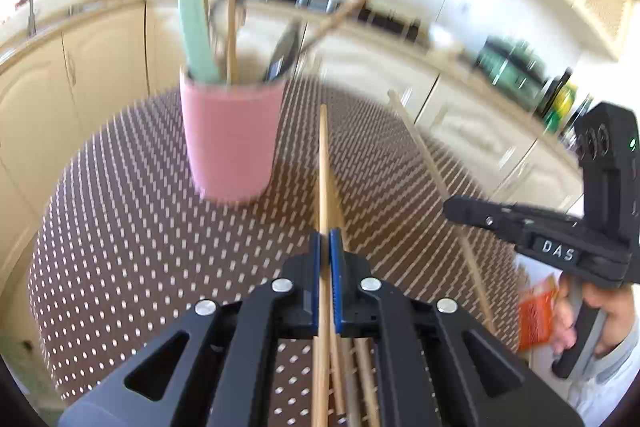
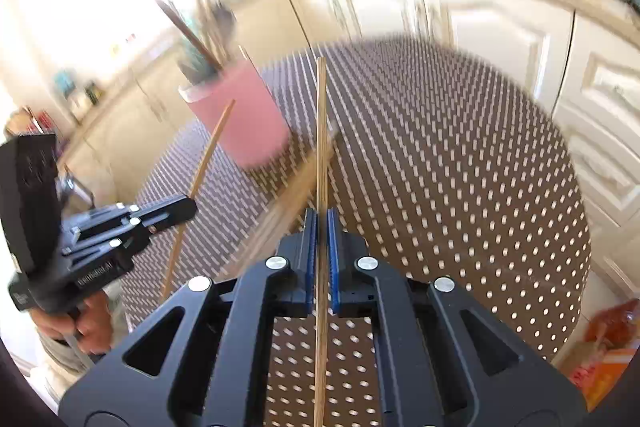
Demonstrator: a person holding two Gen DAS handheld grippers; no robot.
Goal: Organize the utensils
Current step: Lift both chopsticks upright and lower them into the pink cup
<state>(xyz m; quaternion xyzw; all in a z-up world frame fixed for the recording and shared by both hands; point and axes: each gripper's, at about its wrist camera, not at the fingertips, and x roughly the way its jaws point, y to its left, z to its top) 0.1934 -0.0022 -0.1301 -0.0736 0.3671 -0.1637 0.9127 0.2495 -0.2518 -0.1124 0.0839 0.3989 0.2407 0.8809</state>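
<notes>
A pink cup (image 1: 230, 143) is seen standing on the dotted brown table (image 1: 120, 227), left of centre in the left wrist view, with a green utensil (image 1: 196, 35) and wooden handles propped inside it. Just right of the cup, a wooden stick (image 1: 323, 167) is clamped between the closed blue pads of the left gripper (image 1: 329, 247). Further right, the right gripper (image 2: 321, 223) is pinched shut on a second stick (image 2: 321, 131), which is held above the table. More wooden sticks are glimpsed, blurred, on the table beneath both grippers.
</notes>
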